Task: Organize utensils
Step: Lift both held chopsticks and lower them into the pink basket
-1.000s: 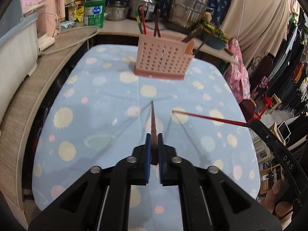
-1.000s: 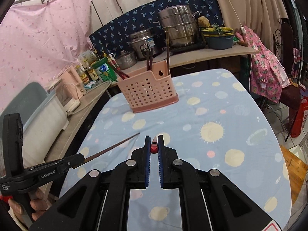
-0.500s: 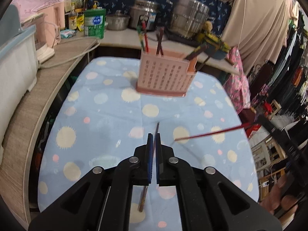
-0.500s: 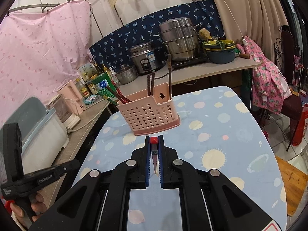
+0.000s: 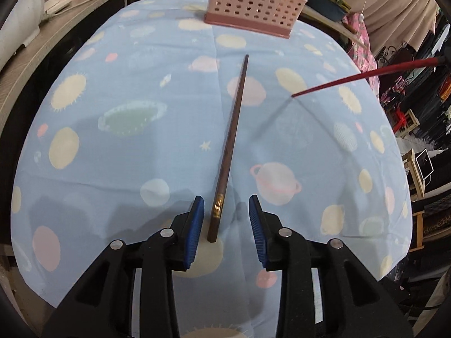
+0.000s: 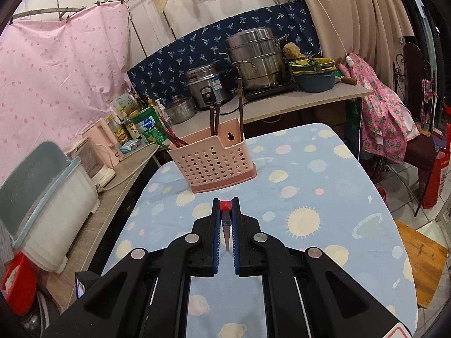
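A brown chopstick [image 5: 229,146] lies on the blue planet-print tablecloth [image 5: 126,84], pointing toward the pink perforated utensil basket [image 5: 253,0]. Its thick end sits between the blue pads of my left gripper [image 5: 225,205], whose jaws are opening and do not touch it. My right gripper [image 6: 225,202] is shut on a red chopstick [image 6: 225,206], seen end-on between its pads. In the left wrist view that red chopstick [image 5: 352,80] slants in from the right above the cloth. The basket [image 6: 214,163] holds several upright chopsticks.
A wooden counter [image 6: 121,180] runs along the table's left side with a white appliance [image 6: 48,205], a pink kettle and bottles. Steel pots [image 6: 253,59] and a rice cooker stand on the back counter. A chair with pink cloth [image 6: 389,118] is at the right.
My left gripper has come down close to the table and opened its jaws. The brown chopstick it held now lies on the cloth. The right gripper still holds the red chopstick.
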Motion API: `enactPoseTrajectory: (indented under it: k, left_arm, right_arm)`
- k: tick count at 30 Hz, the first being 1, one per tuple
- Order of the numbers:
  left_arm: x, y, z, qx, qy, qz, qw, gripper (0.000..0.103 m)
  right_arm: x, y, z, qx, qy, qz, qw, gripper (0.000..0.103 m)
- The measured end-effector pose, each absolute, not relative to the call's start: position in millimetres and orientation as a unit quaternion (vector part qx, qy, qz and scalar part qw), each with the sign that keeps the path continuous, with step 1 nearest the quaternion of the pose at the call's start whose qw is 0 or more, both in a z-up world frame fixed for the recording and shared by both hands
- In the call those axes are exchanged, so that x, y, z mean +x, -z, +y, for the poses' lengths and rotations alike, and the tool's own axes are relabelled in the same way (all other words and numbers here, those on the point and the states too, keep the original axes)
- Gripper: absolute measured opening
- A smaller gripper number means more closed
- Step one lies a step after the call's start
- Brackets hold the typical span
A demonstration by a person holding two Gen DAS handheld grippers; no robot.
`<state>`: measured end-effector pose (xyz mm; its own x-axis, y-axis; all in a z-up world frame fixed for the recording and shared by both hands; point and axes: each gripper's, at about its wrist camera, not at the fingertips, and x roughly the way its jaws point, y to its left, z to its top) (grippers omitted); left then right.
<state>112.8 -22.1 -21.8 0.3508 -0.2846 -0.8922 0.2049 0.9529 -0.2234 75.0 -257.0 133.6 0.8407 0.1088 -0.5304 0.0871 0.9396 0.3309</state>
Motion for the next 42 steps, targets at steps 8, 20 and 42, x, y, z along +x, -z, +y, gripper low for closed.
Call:
enactPoseTrajectory:
  k: [8,20,42]
  left_arm:
    - [112.4,25.7,-24.8,-0.028,0.154,0.555,0.817,0.008]
    - [117.6,-45.2,-20.5,-0.042,0.164,0.496,0.852,0.007]
    - [225.2,-228.5,-38.4,-0.074,0.176,0.320,0.928,0.006]
  right_arm:
    - [72.6,-131.1,-256.9,0.173,-0.005,0.283,0.943,0.007]
    - [73.5,-136.0,-259.1,0.172,-0.007,0.275,0.946,0.007]
    - [156.8,-211.0,-267.5,0.181,-0.045,0.208,0.960,0.007]
